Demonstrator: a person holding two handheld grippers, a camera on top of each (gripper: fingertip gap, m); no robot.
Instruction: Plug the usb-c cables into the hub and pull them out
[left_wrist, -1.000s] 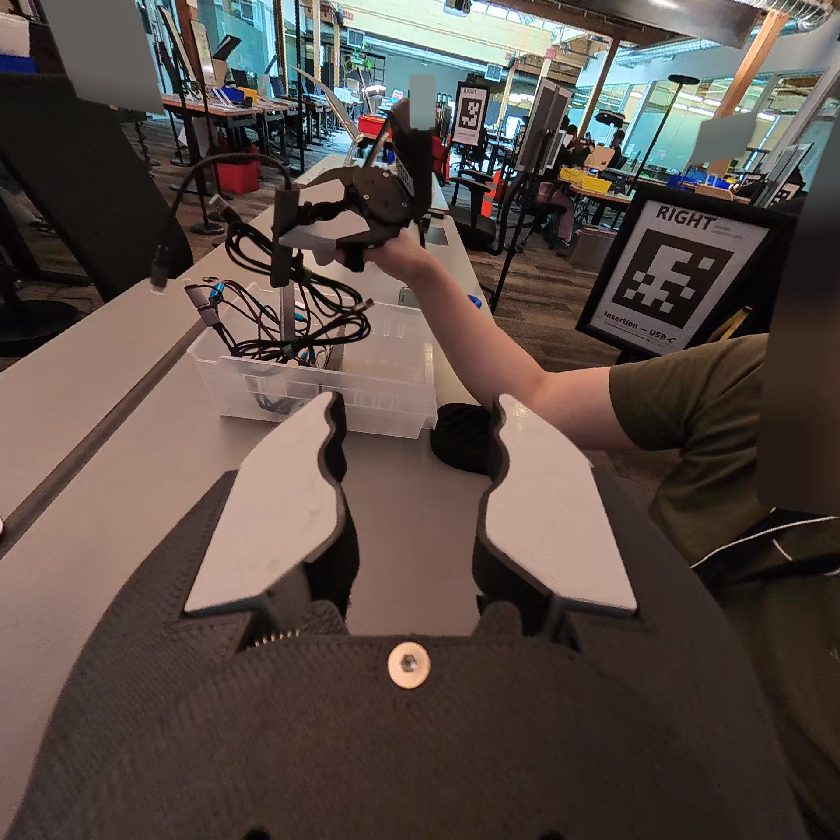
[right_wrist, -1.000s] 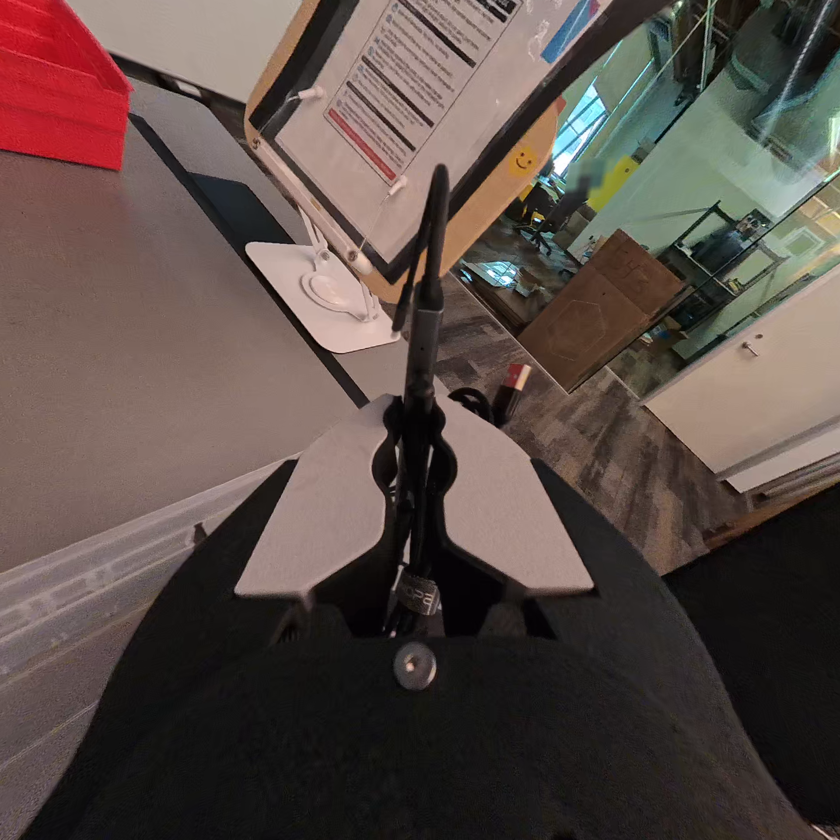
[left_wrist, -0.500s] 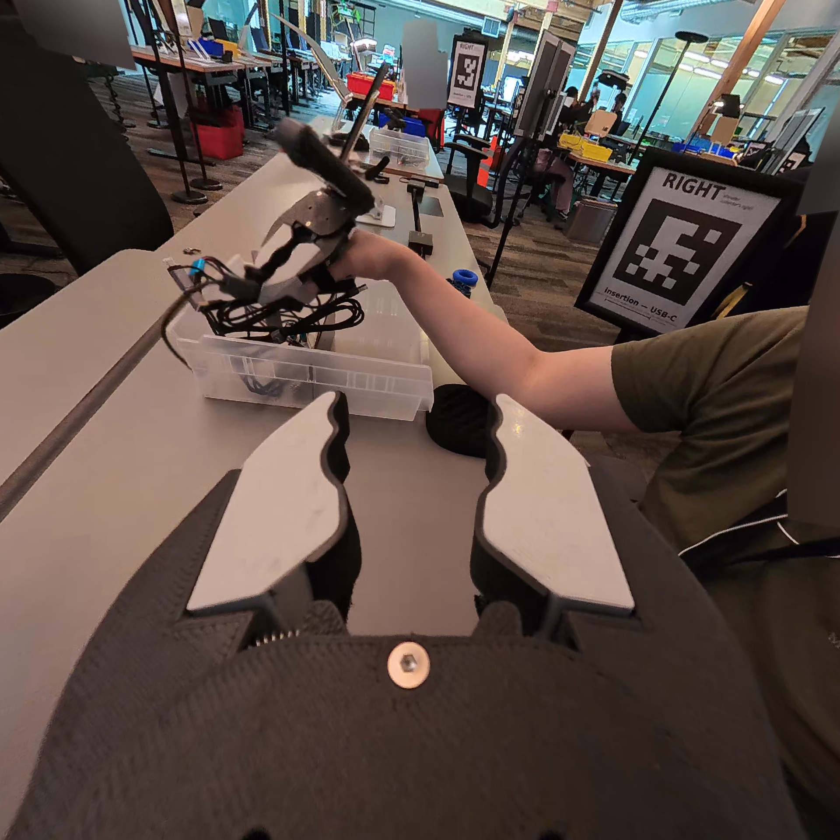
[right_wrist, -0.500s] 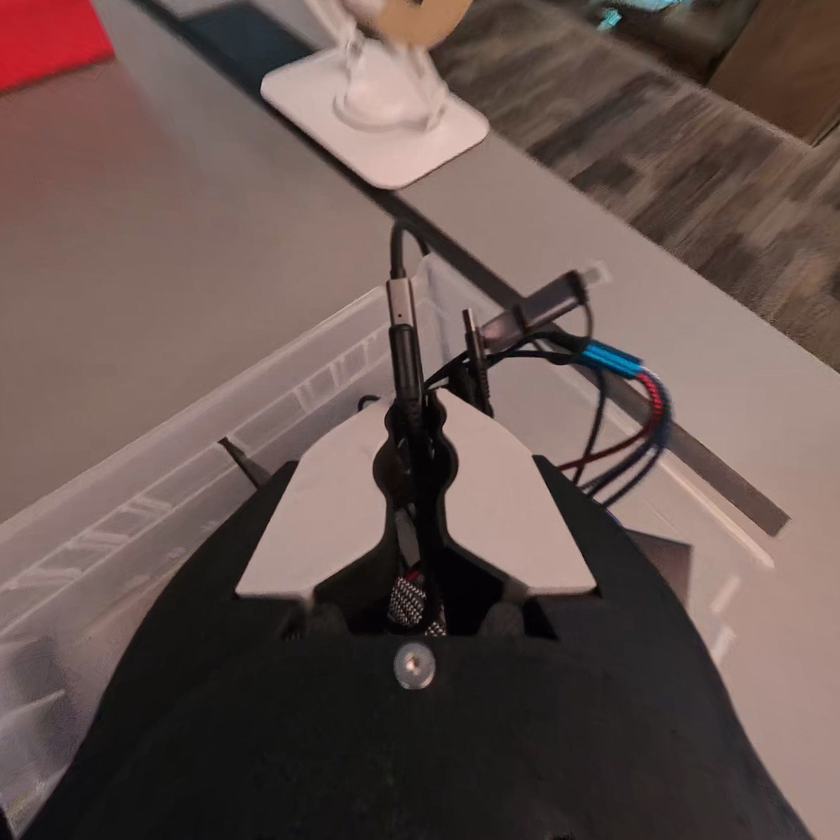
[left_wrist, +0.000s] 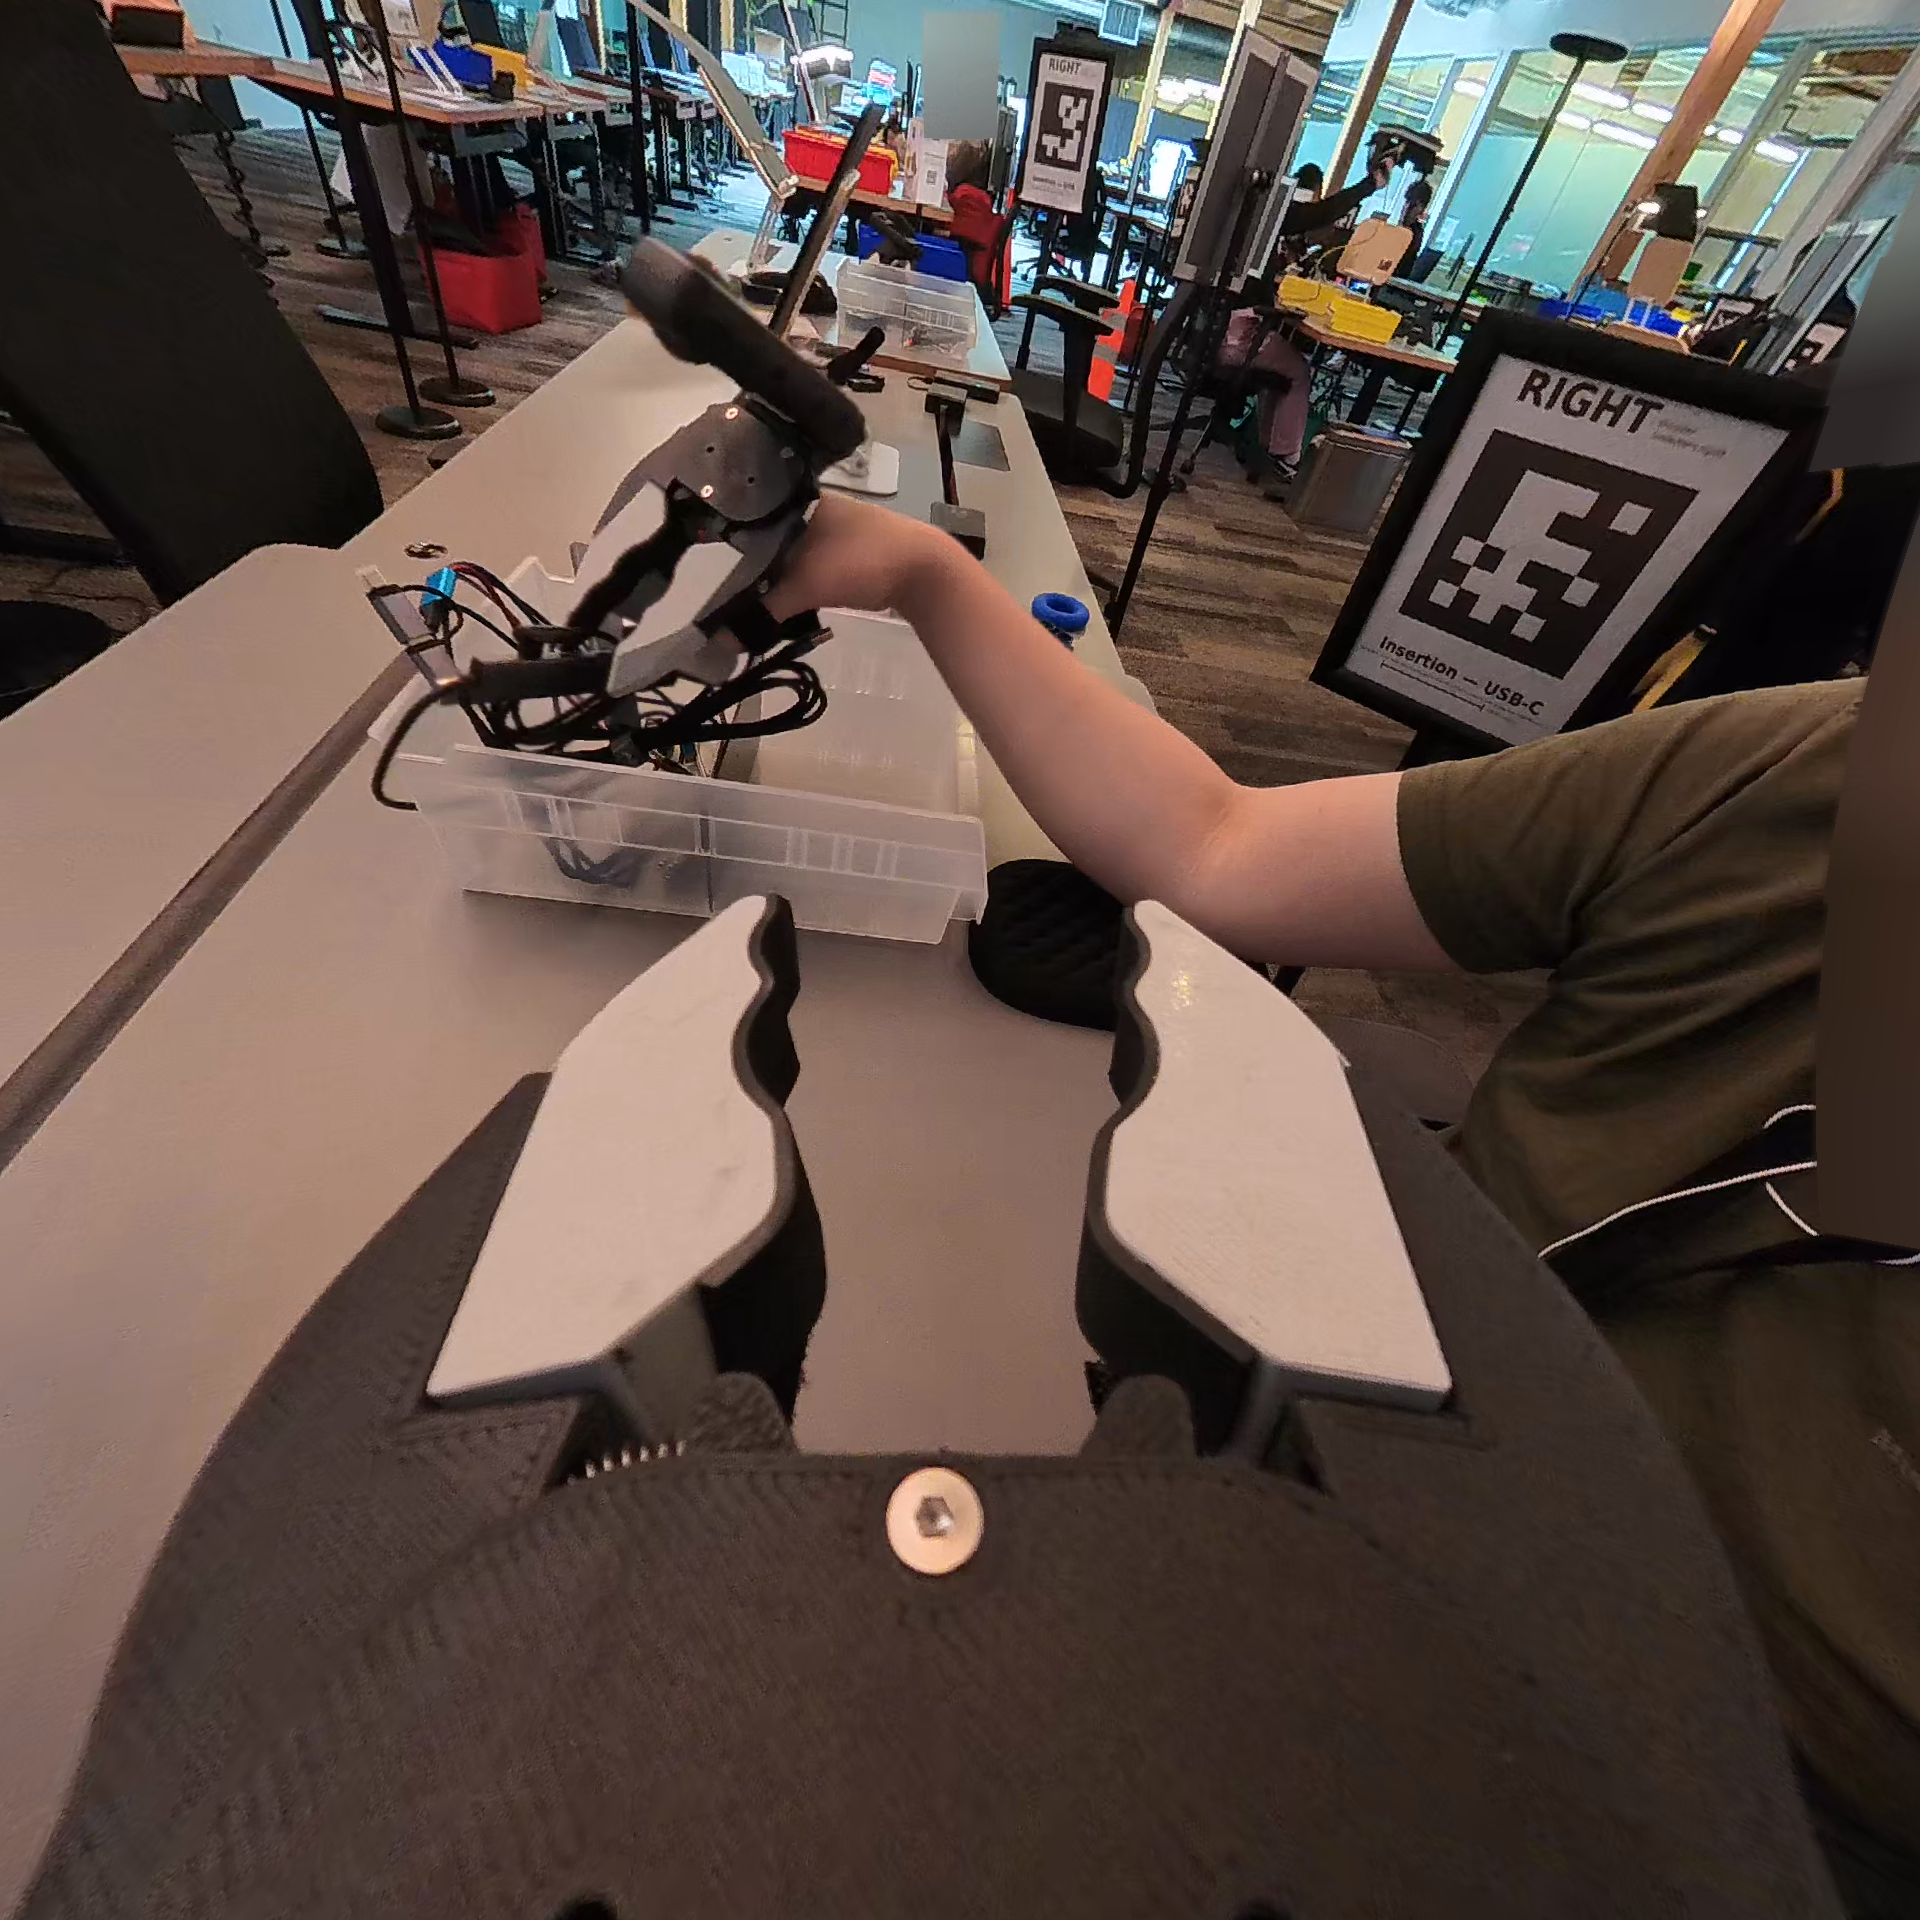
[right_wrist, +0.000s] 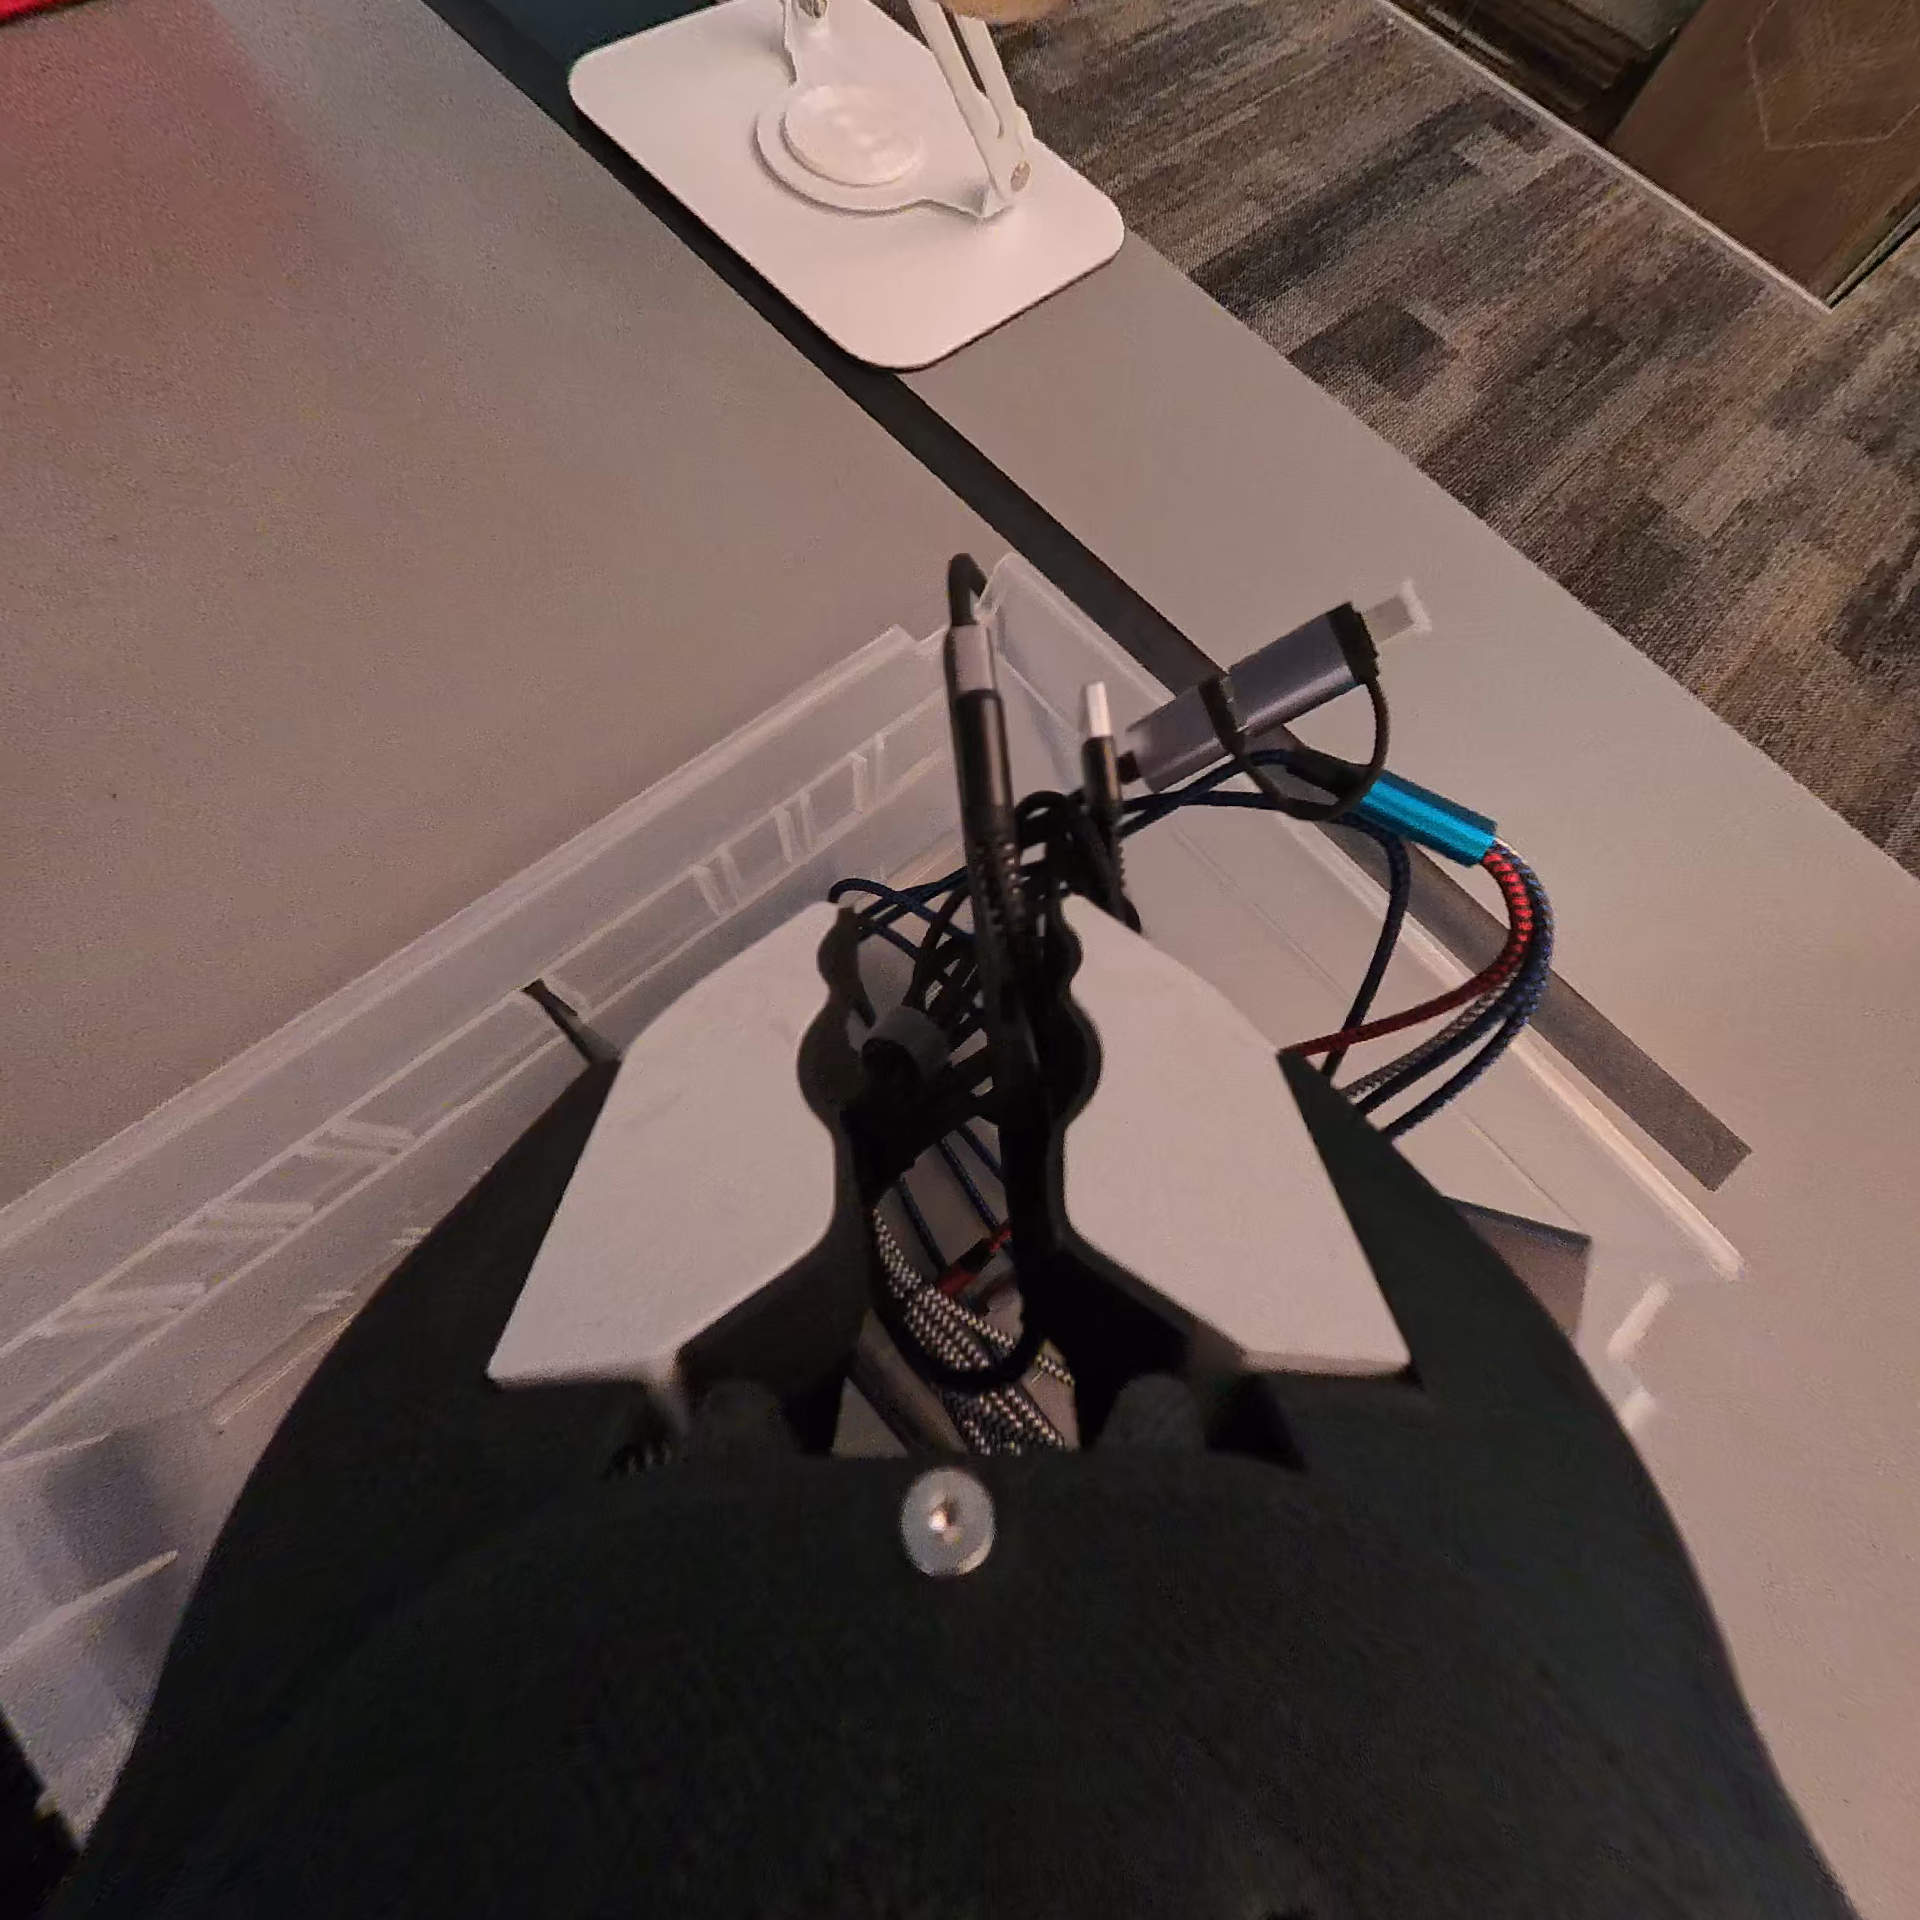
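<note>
My right gripper (right_wrist: 956, 925) hangs over the clear plastic bin (right_wrist: 727, 831), its jaws partly apart. A black USB-C cable (right_wrist: 982, 748) stands loosely in the gap, in a tangle of black, blue and red braided cables (right_wrist: 1455, 997). A grey adapter plug (right_wrist: 1247, 696) and a blue plug (right_wrist: 1429, 821) stick out over the bin's far corner. A dark grey flat object (right_wrist: 1527, 1262), perhaps the hub, lies in the bin. The left wrist view shows the right gripper (left_wrist: 613, 644) above the bin (left_wrist: 831, 842). My left gripper (left_wrist: 951, 935) is open and empty over the grey table.
A white stand base (right_wrist: 862, 187) sits past the bin on the table. A black round object (left_wrist: 1039, 945) lies right of the bin at the table edge. The person's arm (left_wrist: 1091, 748) reaches across. A framed sign (left_wrist: 1548, 551) stands right. About 35 cm separates my left fingertips from my right. It is some 7 cm from my right tips to the blue plug (right_wrist: 1429, 821).
My right gripper came down from holding the cable bundle up high to the bin. Its jaws, shut on the black cable before, have parted. My left gripper stayed put.
</note>
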